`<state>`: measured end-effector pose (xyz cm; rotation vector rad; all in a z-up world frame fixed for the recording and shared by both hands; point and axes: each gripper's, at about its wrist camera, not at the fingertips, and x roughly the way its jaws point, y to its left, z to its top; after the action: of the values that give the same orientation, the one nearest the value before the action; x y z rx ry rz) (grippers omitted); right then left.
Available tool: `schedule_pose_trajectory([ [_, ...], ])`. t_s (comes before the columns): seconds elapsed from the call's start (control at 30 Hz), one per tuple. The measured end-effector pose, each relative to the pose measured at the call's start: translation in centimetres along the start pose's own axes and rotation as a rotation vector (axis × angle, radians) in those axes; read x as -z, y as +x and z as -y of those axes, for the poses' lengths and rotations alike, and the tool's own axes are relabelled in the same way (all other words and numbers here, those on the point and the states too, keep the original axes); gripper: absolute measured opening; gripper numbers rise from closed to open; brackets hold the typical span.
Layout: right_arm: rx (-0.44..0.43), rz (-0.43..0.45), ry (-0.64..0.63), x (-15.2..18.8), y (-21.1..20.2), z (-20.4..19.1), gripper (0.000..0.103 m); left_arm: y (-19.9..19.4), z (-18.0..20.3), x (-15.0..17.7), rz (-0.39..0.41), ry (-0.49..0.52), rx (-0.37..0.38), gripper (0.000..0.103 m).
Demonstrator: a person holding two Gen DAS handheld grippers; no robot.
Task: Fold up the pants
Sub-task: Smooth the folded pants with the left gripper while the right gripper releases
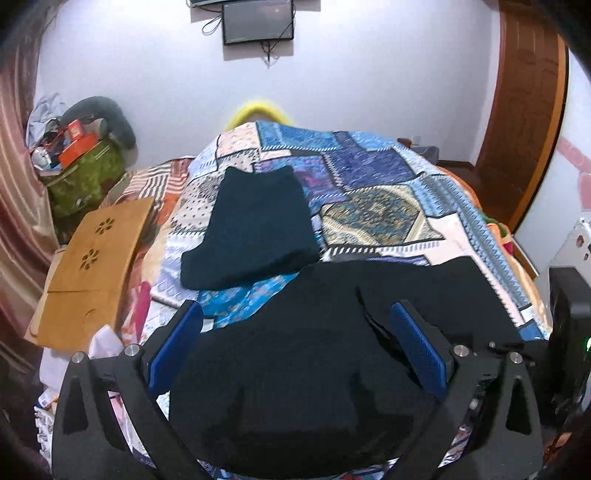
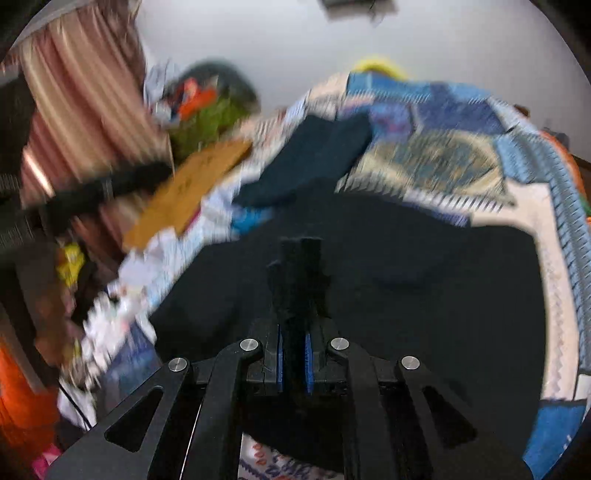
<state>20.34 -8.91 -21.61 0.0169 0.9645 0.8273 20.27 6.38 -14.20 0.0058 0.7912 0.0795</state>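
Black pants [image 1: 314, 369] lie spread on the near part of a bed covered with a blue patchwork quilt [image 1: 369, 173]. My left gripper [image 1: 295, 332] is open, its blue-padded fingers [image 1: 173, 347] straddling the pants just above the cloth. My right gripper [image 2: 297, 266] is shut on a fold of the black pants [image 2: 406, 295], cloth pinched between its blue pads; that view is motion-blurred. A second dark garment [image 1: 251, 229], folded, lies farther back on the quilt and shows in the right wrist view [image 2: 310, 158] too.
A wooden lap desk [image 1: 92, 258] lies at the bed's left edge. A green bag [image 1: 85, 181] with clutter stands by the curtain [image 1: 18, 184]. A wall screen [image 1: 258, 20] hangs ahead; a wooden door [image 1: 524, 129] is at right. Part of the other gripper [image 1: 569, 332] is at far right.
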Motion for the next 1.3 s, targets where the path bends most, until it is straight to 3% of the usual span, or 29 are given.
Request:
schedule_pose_trajectory([
  [0.1, 0.017, -0.003, -0.036, -0.3, -1.1, -0.4, 0.014, 0.6, -0.2, 0.2, -0.015, -0.006, -0.009, 0.103],
  [0.17, -0.025, -0.007, -0.023, -0.7, -2.4, 0.2, 0.025, 1.1, 0.0, 0.0, -0.028, -0.012, -0.007, 0.103],
  [0.23, -0.031, 0.023, -0.006, -1.1, -4.0, 0.7, 0.045, 1.5, 0.3, -0.3, -0.039, -0.015, 0.006, 0.103],
  [0.43, 0.054, 0.152, -0.061, -2.5, -9.0, 3.3, 0.047, 2.8, 3.2, -2.0, -0.052, 0.024, 0.05, 0.103],
  [0.53, 0.144, 0.16, -0.071, -2.9, -9.5, 5.5, 0.057, 4.4, 5.7, -2.6, -0.082, 0.076, 0.077, 0.103],
  [0.63, 0.215, 0.119, -0.063, -2.6, -8.1, 8.0, 0.057, 7.0, 8.6, -2.5, -0.145, 0.131, 0.104, 0.103],
  [0.93, 0.192, -0.048, 0.041, 0.5, -2.6, 12.7, 0.057, 13.6, 14.1, 0.5, -0.35, 0.28, 0.123, 0.103],
  [1.1, 0.237, -0.038, -0.025, 1.6, -2.8, 11.8, 0.057, 13.1, 13.6, 1.3, -0.354, 0.308, 0.139, 0.103],
  [1.3, 0.224, -0.037, 0.027, 3.1, -4.3, 12.4, 0.057, 11.3, 11.8, 2.7, -0.325, 0.283, 0.137, 0.103],
])
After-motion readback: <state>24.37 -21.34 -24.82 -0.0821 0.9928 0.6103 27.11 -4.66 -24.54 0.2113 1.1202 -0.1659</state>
